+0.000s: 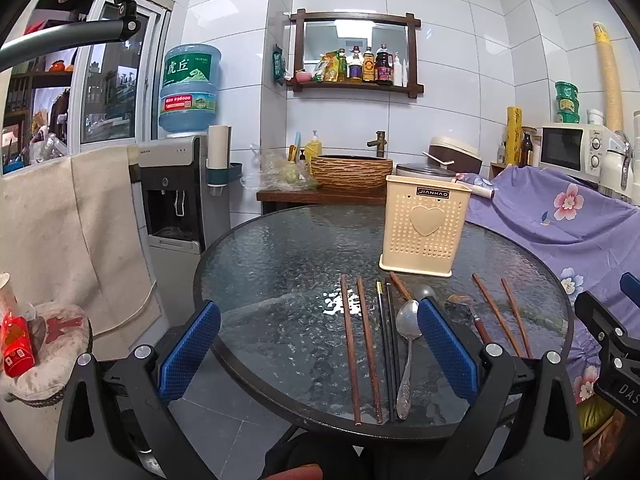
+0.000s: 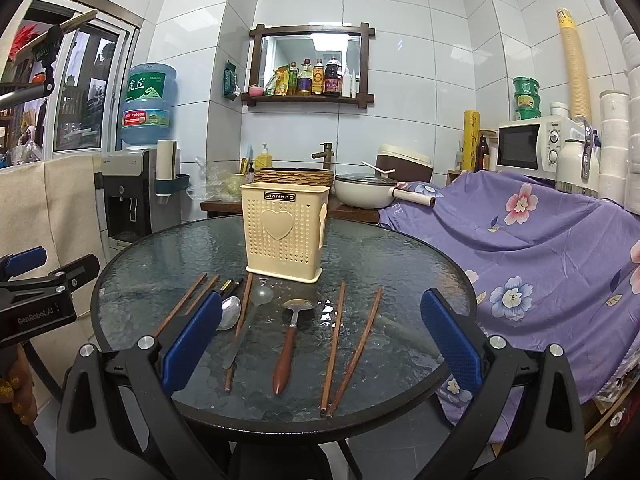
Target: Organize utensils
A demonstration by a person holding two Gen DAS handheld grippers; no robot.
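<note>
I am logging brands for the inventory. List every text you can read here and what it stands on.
"JIANHAO": black label on the cream utensil holder.
"虎丘": green label on the water bottle.
"GenRobot.AI": body of the left tool, seen from the right wrist.
"DAS", cut off: body of the right tool, seen from the left wrist.
Shelf bottle labels, microwave and water dispenser badges: too small to read.

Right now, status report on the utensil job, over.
Left gripper and right gripper open, empty. Chopsticks and spoons loose on glass table; cream holder upright behind them. Nothing blocking.
</note>
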